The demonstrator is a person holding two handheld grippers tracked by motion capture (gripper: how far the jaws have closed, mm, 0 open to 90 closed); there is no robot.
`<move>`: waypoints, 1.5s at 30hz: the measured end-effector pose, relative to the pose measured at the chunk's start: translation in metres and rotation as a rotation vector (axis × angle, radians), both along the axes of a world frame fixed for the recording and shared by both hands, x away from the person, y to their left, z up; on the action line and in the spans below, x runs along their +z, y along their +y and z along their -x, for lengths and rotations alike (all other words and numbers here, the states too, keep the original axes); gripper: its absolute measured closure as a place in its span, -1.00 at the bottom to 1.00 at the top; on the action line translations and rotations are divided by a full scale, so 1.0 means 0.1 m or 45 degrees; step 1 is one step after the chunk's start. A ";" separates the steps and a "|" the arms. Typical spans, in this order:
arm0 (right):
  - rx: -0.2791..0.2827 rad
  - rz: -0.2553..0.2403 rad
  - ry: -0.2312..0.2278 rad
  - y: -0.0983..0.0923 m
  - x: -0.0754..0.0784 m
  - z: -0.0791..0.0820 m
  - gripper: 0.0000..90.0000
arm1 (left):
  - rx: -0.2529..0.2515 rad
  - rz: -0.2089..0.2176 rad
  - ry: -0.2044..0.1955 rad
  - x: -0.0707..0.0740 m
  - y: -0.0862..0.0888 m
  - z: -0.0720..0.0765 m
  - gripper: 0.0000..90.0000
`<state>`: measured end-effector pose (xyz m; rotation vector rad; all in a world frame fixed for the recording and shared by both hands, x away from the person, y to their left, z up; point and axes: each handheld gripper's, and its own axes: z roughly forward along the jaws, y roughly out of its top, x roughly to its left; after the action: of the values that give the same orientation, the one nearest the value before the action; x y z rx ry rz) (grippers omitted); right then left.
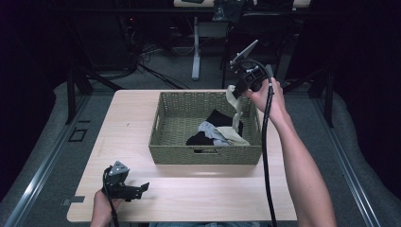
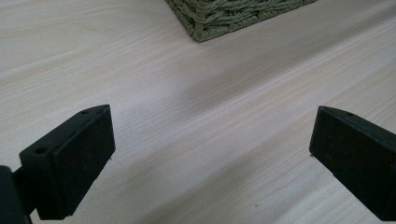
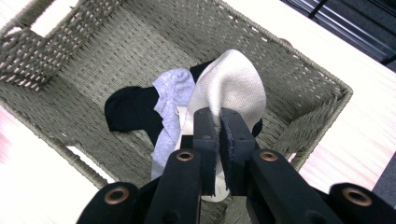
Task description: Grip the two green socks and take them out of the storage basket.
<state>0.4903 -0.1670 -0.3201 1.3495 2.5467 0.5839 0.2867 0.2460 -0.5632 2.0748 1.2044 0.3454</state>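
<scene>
Left hand-held gripper (image 1: 142, 188): rests low over the bench (image 1: 127, 113), near its front edge and well in front of the basket's front-left corner. Jaws stand wide apart with nothing between them, released. A hand (image 1: 101, 201) holds it from below in the high view.
Left gripper view: bare pale wood grain between the two black jaws, and a corner of the woven basket (image 2: 224, 16) at the top edge, well apart from the jaws.
Basket (image 1: 163, 137): a green-grey woven rectangle with a slot handle in its front wall, standing at the middle of the bench.
Clothes in the basket: a black piece (image 1: 201, 138) lies toward the front, a light grey-blue piece (image 1: 208, 128) beside it, touching.
Cream cloth (image 1: 235, 101): one end is lifted above the basket's back-right corner; the rest trails down to the pile inside.
Right hand-held gripper (image 1: 236, 89): above the basket's back-right corner, clenched on the cream cloth.
Right gripper view: the jaws nearly meet, with the ribbed cream cloth (image 3: 231, 86) pinched between them; it hangs in front of the black piece (image 3: 130, 109) and grey-blue piece (image 3: 170, 91), hiding part of each.
Beyond the basket: dark floor, cables and a white stand leg (image 1: 196, 52).
</scene>
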 end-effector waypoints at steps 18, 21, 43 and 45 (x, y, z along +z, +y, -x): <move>-0.002 -0.011 -0.048 -0.03 0.30 0.04 0.91 | 0.000 0.000 0.000 0.00 0.00 0.00 -0.99; -0.011 -0.020 -0.063 -0.05 0.38 0.06 0.91 | -0.012 0.006 0.013 0.01 0.01 0.00 -0.99; -0.145 -0.075 -0.159 -0.71 0.76 0.30 0.91 | -0.007 0.005 0.006 0.00 0.00 0.00 -0.99; -0.160 -0.080 -0.166 -0.80 0.75 0.32 0.91 | -0.008 0.001 0.010 0.01 0.01 0.00 -0.99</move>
<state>0.4584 -0.2466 -0.2447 1.4299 2.3406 0.7085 0.2866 0.2469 -0.5627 2.0805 1.2019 0.3337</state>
